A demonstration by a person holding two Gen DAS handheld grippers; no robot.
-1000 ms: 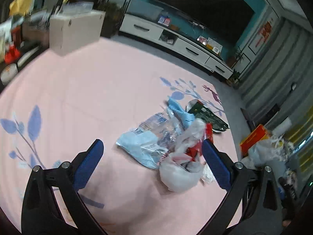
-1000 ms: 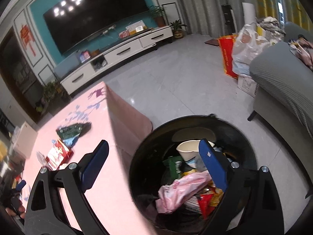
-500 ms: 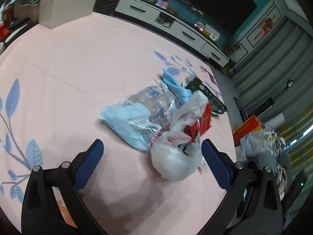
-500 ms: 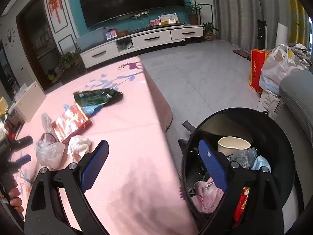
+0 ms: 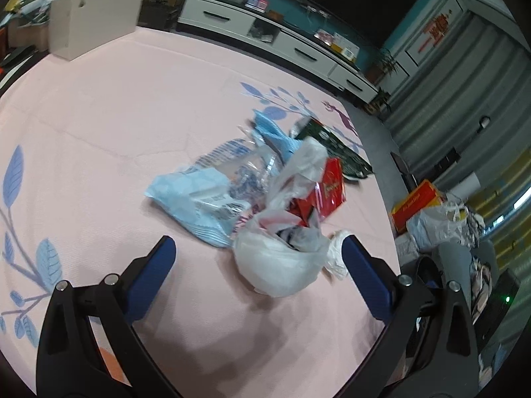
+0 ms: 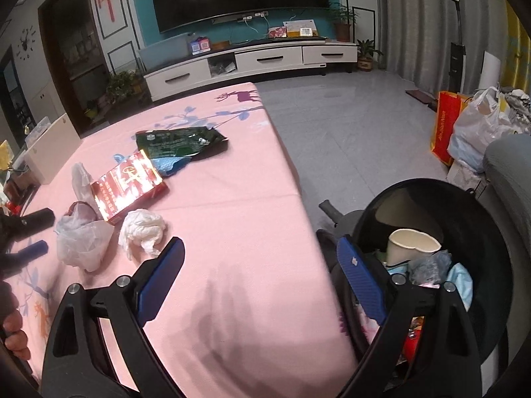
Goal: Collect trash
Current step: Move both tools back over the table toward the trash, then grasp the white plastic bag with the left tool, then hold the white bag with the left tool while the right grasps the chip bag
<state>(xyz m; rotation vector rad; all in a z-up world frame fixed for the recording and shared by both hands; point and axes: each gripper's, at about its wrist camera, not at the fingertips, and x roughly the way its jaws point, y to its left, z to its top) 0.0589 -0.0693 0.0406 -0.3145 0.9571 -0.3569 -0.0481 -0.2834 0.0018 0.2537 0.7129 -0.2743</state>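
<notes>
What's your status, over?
Left gripper open, over white plastic bag. Right gripper open, empty, beside bin. Crumpled tissue alongside bag.

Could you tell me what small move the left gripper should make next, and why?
Probably ease the left gripper forward and down over the white plastic bag: it is open and empty, the bag lies just ahead between its fingers, nearest of the trash on the pink table.

Bare pink tablecloth (image 6: 232, 205) lies open beside the crumpled tissue (image 6: 142, 229); the bin (image 6: 491, 232) looks nearly full.
</notes>
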